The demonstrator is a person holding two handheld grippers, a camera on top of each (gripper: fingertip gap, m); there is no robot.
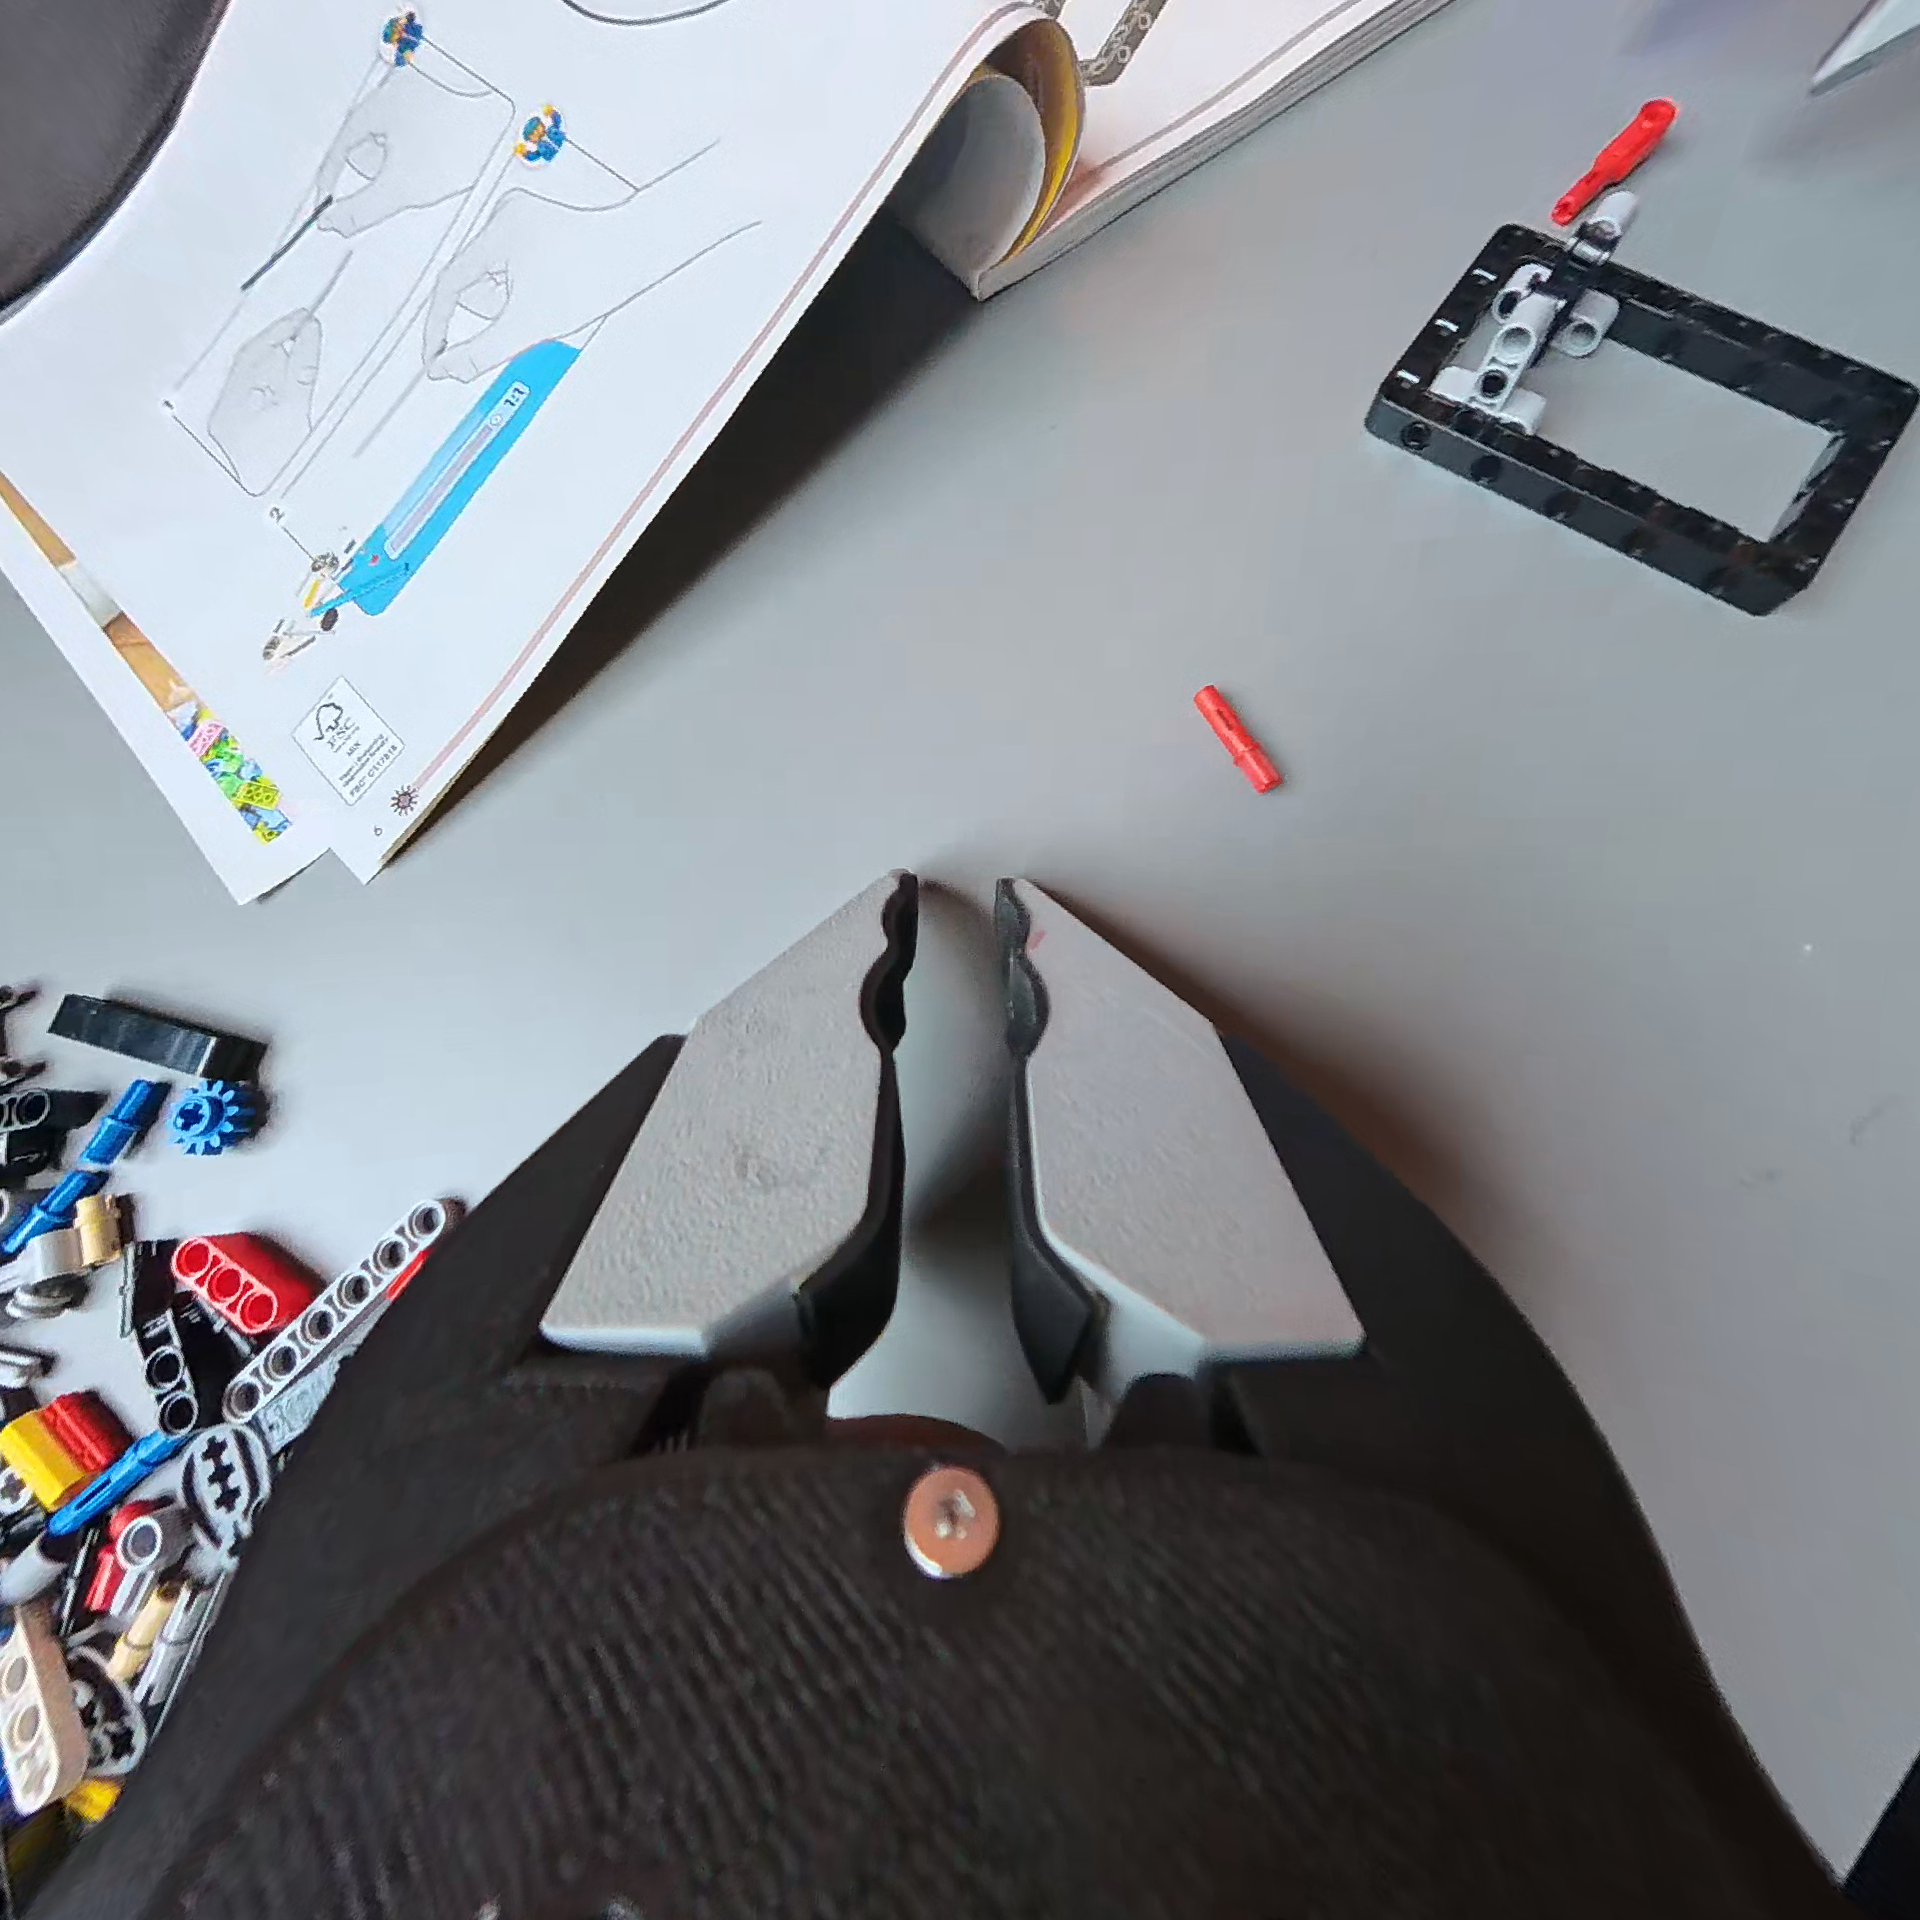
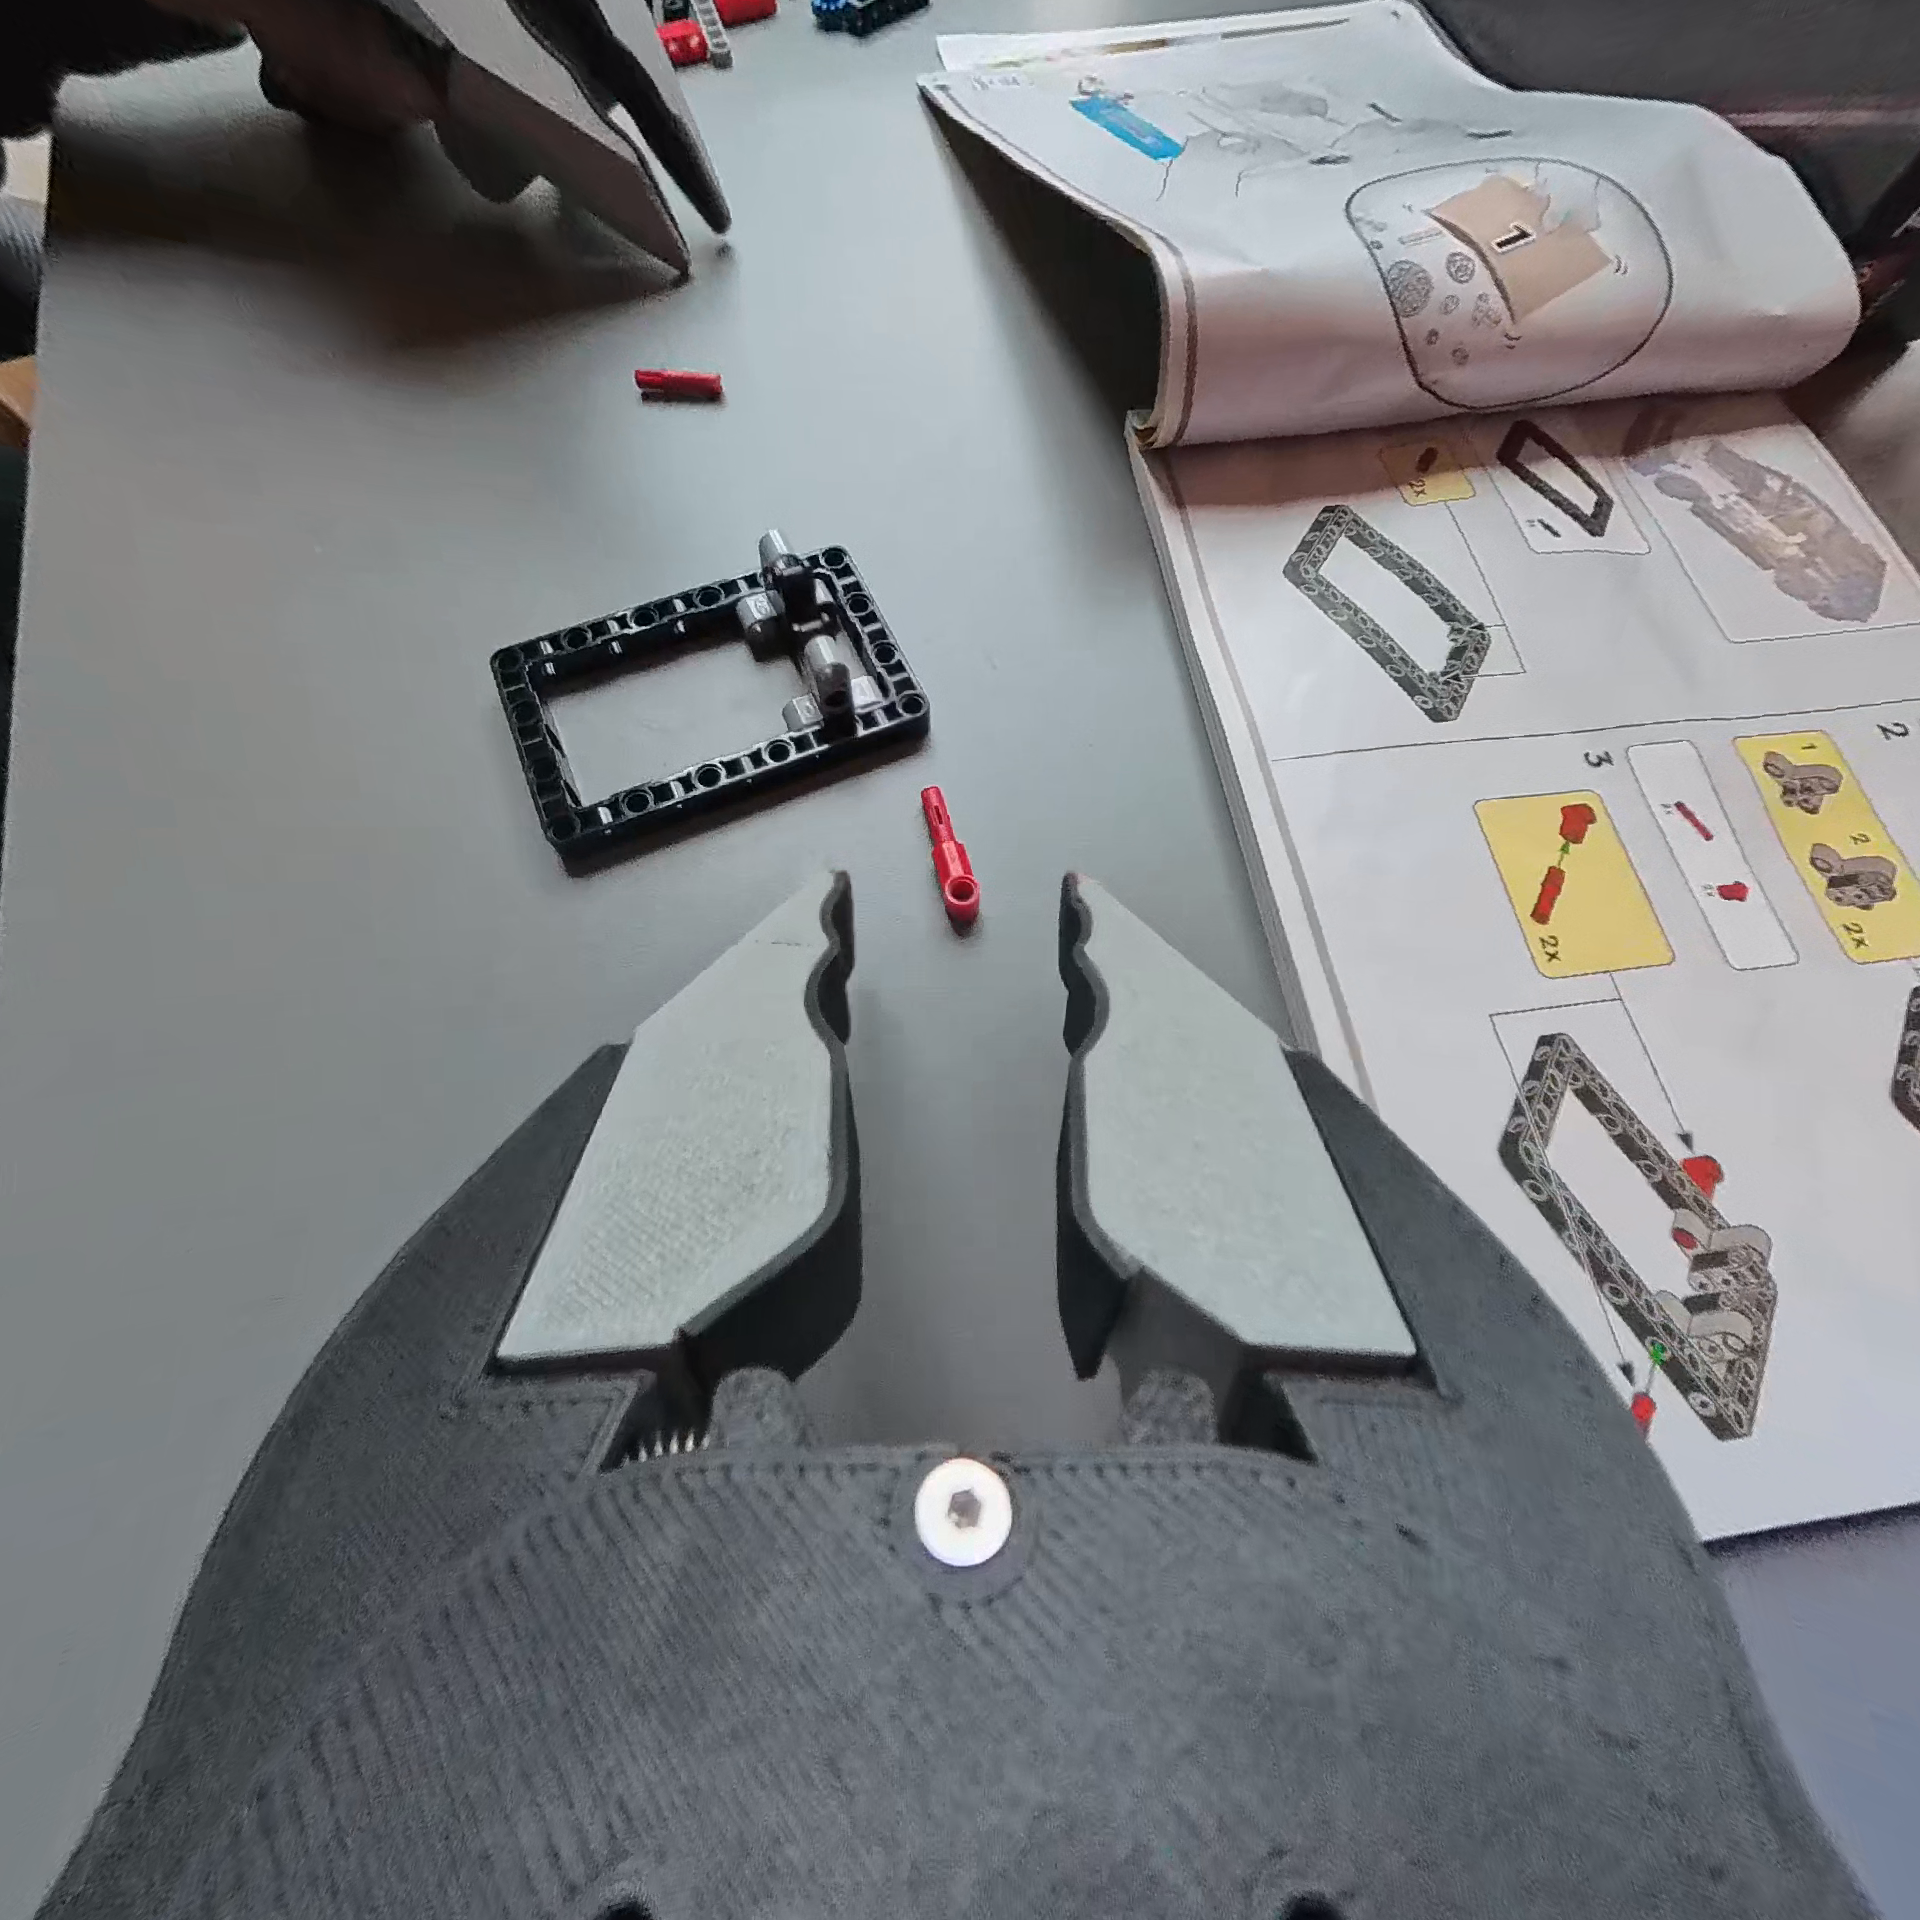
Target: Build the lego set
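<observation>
A black rectangular Lego frame point(image 1: 1642, 416) with grey connectors at one end lies flat on the grey table; it also shows in the right wrist view point(image 2: 707, 696). A short red pin point(image 1: 1236, 739) lies loose ahead of my left gripper point(image 1: 956, 883), which is slightly open and empty. That pin also shows in the right wrist view point(image 2: 677, 382), near the other gripper's tips. A longer red pin piece point(image 2: 951, 860) lies just ahead of my right gripper point(image 2: 954, 883), which is open and empty. This piece also shows beside the frame in the left wrist view point(image 1: 1612, 158).
An open instruction booklet point(image 2: 1558, 831) lies to the right of the frame; in the left wrist view its pages point(image 1: 416, 364) curl at the upper left. A pile of loose Lego parts point(image 1: 125, 1351) sits at the left. The left gripper body point(image 2: 582, 135) shows at the far end. Across from one pair of fingers to the other is roughly 25 cm.
</observation>
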